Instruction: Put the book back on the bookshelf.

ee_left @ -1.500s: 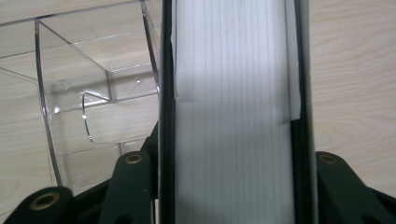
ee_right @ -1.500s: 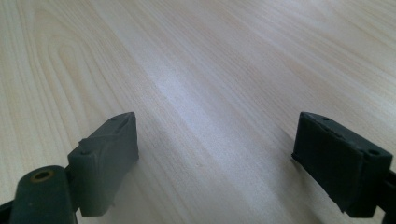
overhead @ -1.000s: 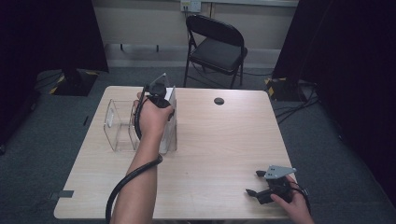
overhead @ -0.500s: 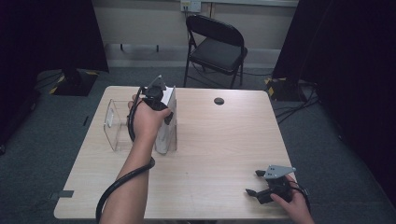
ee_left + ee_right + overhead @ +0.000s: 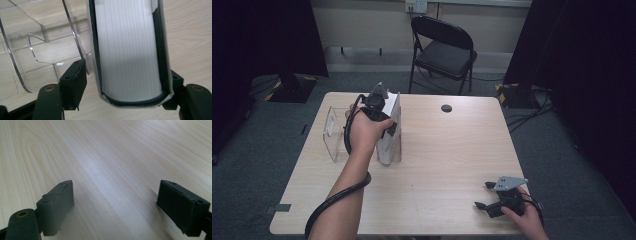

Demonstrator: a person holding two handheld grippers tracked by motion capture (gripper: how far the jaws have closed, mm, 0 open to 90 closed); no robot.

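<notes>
A thick book (image 5: 391, 135) with a white cover stands upright on the table, against the right side of a clear acrylic holder (image 5: 334, 132). My left gripper (image 5: 384, 125) is shut on it from above. In the left gripper view the book (image 5: 127, 50) shows its page edges between the two black jaws, and the clear holder (image 5: 37, 50) lies just to the left of it. My right gripper (image 5: 483, 195) rests open near the table's front right corner. The right gripper view has its jaws wide apart (image 5: 117, 205) over bare wood.
The wooden table (image 5: 452, 150) has a small black round object (image 5: 446, 108) near its far edge. A black folding chair (image 5: 444, 55) stands behind the table. The left gripper's cable runs down along the forearm.
My left hand has shifted a little toward the near side and left while holding the book, which has tilted slightly. The right gripper has not moved.
</notes>
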